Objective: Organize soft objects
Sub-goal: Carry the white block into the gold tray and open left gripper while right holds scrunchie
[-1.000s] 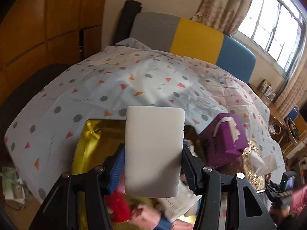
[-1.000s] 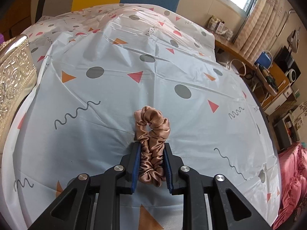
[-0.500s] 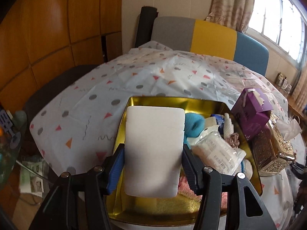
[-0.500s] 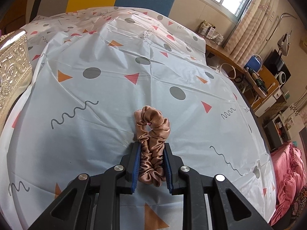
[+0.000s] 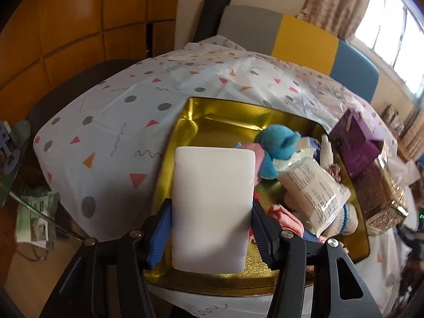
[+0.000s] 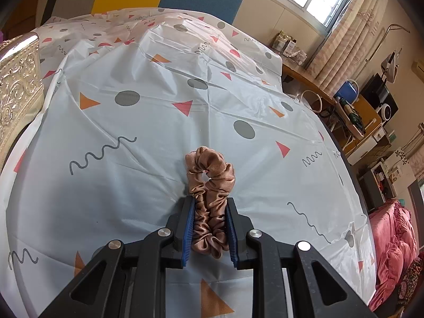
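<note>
Patterned tablecloth, white w/ grey dots, red/orange triangles and squiggles, covers the table; I use the gold tray on it as my landmark. Behind the tray's far edge, a grey/yellow/blue chair back stands vs. the wall, w/ wood panelling to its left and curtains by the window to its right.

My left gripper is closed on a white foam block, blue pads pressing both long sides; jaws fairly wide bc the block is broad. Block sits over the tray's near-left part, above its floor; I can't tell if it touches the bottom.

Inside the tray, right of the block: blue yarn ball, a clear plastic packet w/ print lying across other soft bits, pink fabric at the near side. Just beyond the tray's right rim, a purple box and an ornate gold tissue box stand side by side.

My right gripper is pinched narrow on a tan satin scrunchie; its looped end sticks out past the fingertips. It's over bare cloth well right of the tray; in the right wrist view only the ornate box shows at the left edge.
</note>
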Demonstrator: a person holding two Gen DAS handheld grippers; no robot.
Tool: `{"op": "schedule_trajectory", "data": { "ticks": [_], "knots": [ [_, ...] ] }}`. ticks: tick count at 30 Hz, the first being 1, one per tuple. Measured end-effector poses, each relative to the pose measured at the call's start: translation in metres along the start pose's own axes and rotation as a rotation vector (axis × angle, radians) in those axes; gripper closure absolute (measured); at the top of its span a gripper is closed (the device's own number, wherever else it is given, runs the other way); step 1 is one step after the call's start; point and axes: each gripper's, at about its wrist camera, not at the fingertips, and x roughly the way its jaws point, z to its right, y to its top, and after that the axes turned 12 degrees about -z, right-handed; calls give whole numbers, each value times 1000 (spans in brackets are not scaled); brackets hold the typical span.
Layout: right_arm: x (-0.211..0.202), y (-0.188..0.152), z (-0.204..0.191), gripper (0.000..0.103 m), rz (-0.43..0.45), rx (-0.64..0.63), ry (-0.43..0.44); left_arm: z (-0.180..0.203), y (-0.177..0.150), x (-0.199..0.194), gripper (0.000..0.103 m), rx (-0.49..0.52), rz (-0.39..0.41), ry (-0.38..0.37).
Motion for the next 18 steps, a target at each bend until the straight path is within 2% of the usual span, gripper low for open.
{"op": "schedule_trajectory", "data": {
  "ticks": [4, 10, 12, 14, 18],
  "knots": [
    [0, 0, -1, 81, -1, -5, -5, 13, 8, 22, 45, 17, -48, 10],
    [0, 1, -1, 81, -1, -8, -11, 22, 25, 42, 45, 29, -51, 48],
    [0, 0, -2, 81, -1, -10, -12, 22, 27, 42, 44, 21, -45, 54],
    [0, 0, -3, 81, -1, -10, -12, 23, 27, 39, 38, 27, -34, 66],
    [0, 0, -3, 81, -1, -10, -13, 25, 23, 27, 33, 41, 0, 71]
  ]
}}
